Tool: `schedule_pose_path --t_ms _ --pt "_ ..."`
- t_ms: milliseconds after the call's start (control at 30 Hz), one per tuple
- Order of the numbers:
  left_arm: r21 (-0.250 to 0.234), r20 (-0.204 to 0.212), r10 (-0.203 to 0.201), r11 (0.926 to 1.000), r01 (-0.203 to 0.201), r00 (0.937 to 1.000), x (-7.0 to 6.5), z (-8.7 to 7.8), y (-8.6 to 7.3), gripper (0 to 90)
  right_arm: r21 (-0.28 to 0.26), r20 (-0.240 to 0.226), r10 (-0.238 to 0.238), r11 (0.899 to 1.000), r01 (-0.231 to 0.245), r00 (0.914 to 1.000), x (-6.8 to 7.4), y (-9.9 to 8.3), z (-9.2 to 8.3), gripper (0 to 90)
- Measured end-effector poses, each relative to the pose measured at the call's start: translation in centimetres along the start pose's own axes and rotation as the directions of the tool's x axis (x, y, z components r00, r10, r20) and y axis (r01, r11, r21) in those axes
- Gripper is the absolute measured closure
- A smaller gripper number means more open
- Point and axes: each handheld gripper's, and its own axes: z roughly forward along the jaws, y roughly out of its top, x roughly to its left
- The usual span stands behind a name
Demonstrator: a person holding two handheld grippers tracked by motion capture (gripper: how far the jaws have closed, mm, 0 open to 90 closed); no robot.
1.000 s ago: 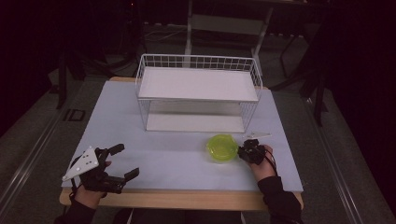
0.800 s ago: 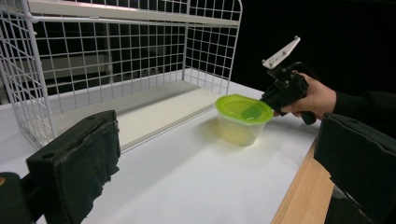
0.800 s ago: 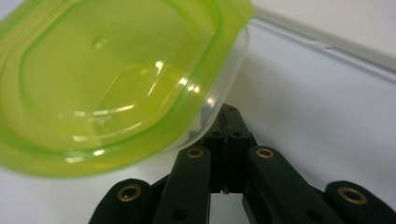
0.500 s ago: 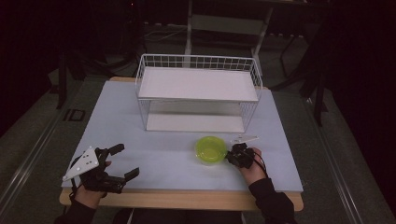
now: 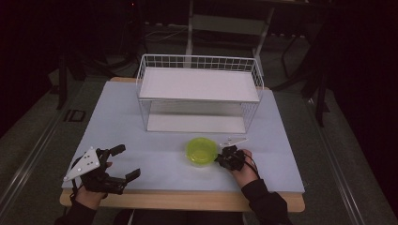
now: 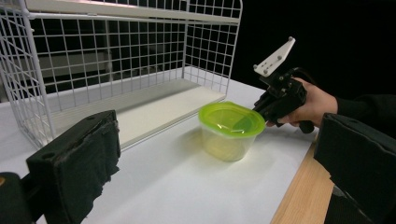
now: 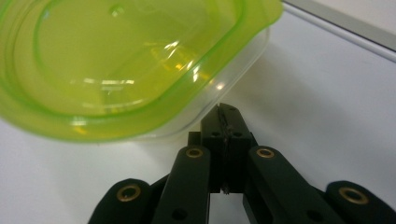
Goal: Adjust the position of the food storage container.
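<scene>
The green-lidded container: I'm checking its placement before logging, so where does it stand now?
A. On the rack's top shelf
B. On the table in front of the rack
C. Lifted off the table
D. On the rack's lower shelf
B: the green-lidded container rests on the table, before the wire rack.

Tub: clear plastic, green lid on, upright.
Place: on my table, near its front edge, just before the wire rack.
Contact: my right gripper pinches its rim, jaws closed.
</scene>
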Motion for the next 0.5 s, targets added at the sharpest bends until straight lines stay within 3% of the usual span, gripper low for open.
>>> schedule_pose_path --t_ms 133,500 --pt "-0.003 0.002 -0.004 1.0 0.004 1.0 0.03 -0.04 0.01 1.4 0.003 -0.014 -0.031 1.0 0.031 0.9994 1.22 0.36 0.55 88.9" --pt "0.004 0.001 -0.003 1.0 0.003 1.0 -0.03 0.0 -0.01 1.4 -0.017 -0.019 -0.011 1.0 0.011 0.9998 0.93 0.52 0.13 87.8"
